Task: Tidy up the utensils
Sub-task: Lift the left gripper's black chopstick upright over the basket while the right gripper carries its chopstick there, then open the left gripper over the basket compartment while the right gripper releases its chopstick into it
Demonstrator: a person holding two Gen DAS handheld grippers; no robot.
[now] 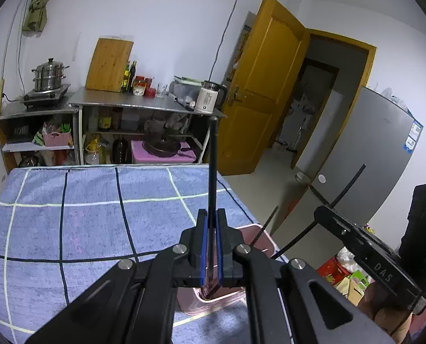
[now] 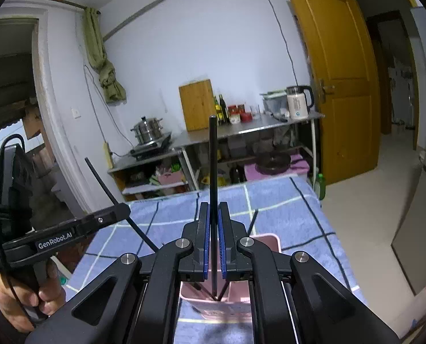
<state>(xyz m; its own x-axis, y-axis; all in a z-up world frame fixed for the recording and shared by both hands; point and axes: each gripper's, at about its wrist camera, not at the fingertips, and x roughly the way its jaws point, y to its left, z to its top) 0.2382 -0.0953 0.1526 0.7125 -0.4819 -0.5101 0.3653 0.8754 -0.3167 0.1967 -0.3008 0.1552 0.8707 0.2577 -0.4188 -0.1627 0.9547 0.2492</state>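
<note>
Fingers (image 1: 219, 246) of our left gripper (image 1: 212, 220) pinch one black chopstick (image 1: 213, 166), our right gripper (image 2: 213, 215) another (image 2: 213, 166) (both upright), above the pink basket (image 2: 265, 242) on the blue checked cloth (image 1: 84, 223).

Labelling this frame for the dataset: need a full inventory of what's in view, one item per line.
chopsticks: one clamped upright in each gripper, black; more stand in the bin
utensil bin: 1, pink, on the near table under the grippers
tablecloth: 1, blue, checked with white and dark lines
cutting board: 1, wood, leaning on the wall on the steel counter
steamer pot: 1, steel, on the cooker at the counter's left
kettle: 1, white, counter's right end
bottles and jars: several, dark and red, beside the board
frying pan: 1, dark, lower shelf
door: 1, yellow-brown, open
fridge: 1, grey, at right
left gripper: black, blue pads, jaws shut on a chopstick
right gripper: same
</note>
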